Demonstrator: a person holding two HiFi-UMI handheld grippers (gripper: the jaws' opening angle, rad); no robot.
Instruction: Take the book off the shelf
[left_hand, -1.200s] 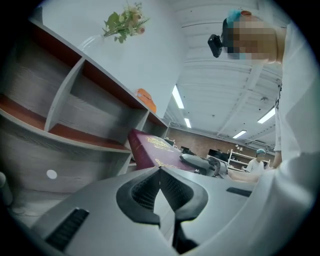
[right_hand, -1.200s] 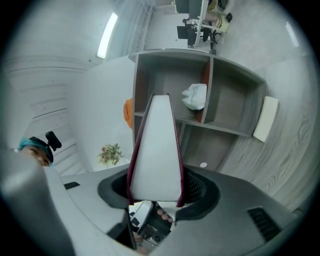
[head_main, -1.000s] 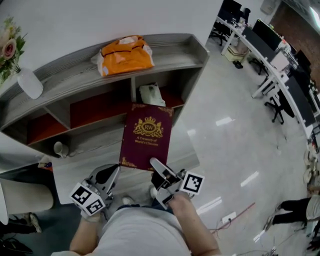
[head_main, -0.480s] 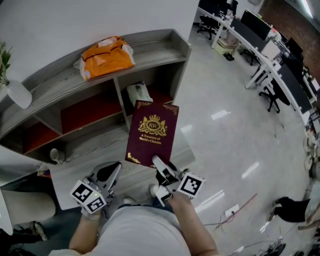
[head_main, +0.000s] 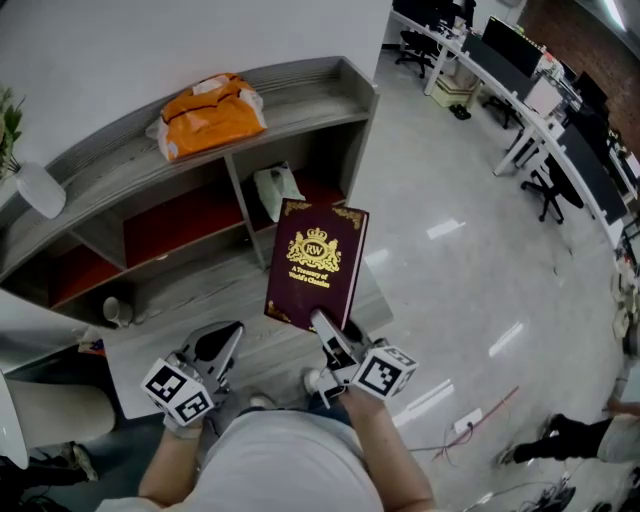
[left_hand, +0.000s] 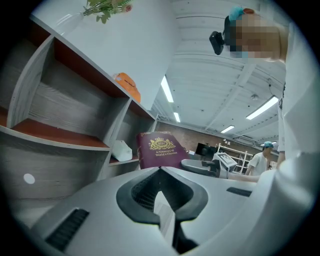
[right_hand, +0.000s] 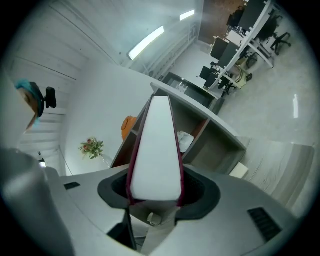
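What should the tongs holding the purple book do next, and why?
Probably draw the book a bit farther back from the shelf. The right tongs grip its bottom edge, it already hangs clear of the shelf, and the left tongs hold nothing.

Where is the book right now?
In the head view the book is centre frame, clamped by its lower edge in the right gripper and held in the air just in front of the shelf's right-hand compartment.
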